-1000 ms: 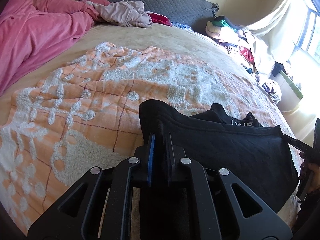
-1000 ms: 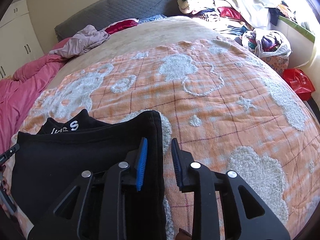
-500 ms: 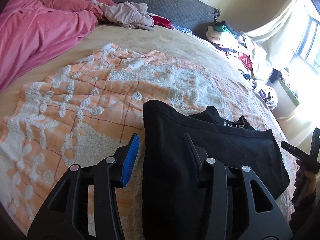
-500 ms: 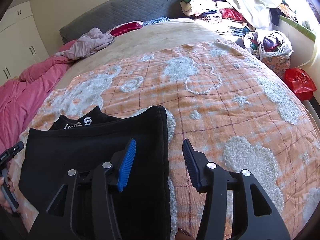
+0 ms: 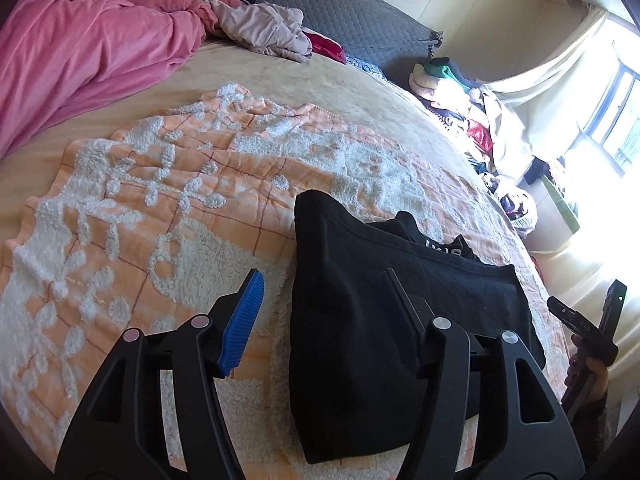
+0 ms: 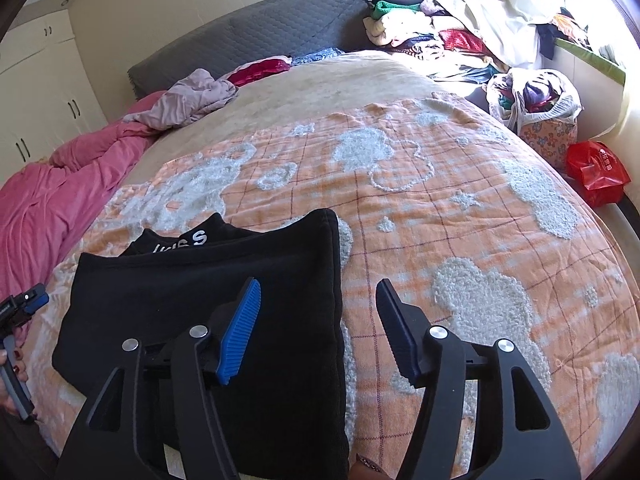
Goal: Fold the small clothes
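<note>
The left gripper point(image 5: 322, 300) and the right gripper point(image 6: 318, 320) both hang above a black garment point(image 5: 384, 320), jaws opening, nothing pinched between them. The garment lies folded flat on an orange-and-white blanket point(image 6: 460, 208) near the bed's front edge, a white-lettered waistband point(image 6: 180, 242) peeking out at its far side (lettering too partial to read). This looks like the release after a fold. The next move likely calls for regripping one side edge to fold it again, or fetching another piece from the clothes pile point(image 6: 420, 36) at the bed's far right corner.
</note>
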The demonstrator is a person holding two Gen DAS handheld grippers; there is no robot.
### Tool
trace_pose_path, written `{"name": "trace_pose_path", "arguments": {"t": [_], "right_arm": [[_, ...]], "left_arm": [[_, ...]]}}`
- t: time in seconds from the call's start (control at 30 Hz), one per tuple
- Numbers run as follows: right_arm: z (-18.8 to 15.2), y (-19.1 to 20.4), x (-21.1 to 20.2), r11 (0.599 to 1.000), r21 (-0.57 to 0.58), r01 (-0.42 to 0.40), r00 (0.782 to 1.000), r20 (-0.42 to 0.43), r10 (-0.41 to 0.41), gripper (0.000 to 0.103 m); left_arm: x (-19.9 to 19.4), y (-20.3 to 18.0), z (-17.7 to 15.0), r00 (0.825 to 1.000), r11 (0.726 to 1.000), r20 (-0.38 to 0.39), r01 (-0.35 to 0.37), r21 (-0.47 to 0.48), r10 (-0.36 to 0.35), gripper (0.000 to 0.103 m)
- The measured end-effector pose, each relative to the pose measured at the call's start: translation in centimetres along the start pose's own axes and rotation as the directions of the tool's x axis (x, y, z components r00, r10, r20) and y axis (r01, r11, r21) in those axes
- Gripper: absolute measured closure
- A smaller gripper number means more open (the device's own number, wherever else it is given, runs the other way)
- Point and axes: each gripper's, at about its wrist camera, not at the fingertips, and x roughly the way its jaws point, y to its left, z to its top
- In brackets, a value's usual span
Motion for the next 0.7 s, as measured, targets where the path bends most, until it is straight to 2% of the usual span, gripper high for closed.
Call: {"name": "trace_pose_path", "arguments": {"t": [0.37,0.57,0.67,0.7], "right_arm": [[-2.5,-0.4,-0.4,1.000,0.024,0.005,0.999,-0.051,-0.004,0.037],[-4.2,-1.2,0.8,0.993,0.099,-0.062,0.991,-0.113,0.073,0.037],[-4.4,-1.3,1.3,0.988,0.125,-0.088,0.987,-0.125,0.104,0.047],[-4.5,-1.4,1.5,0.986,0.134,-0.096,0.985,-0.130,0.113,0.055]], "left_arm": [[1.9,0.7,-3.4,0.991,0.995,-0.117,0.058,-0.076,-0.067,0.051],[2.7,1.0,-4.8,0.984,0.993,-0.154,0.070,-0.093,-0.084,0.051],[2.9,1.4,-5.1,0.982,0.987,-0.156,0.090,-0.134,-0.111,0.053],[3.0,1.4,-5.1,0.981,0.985,-0.155,0.098,-0.141,-0.120,0.063]]}}
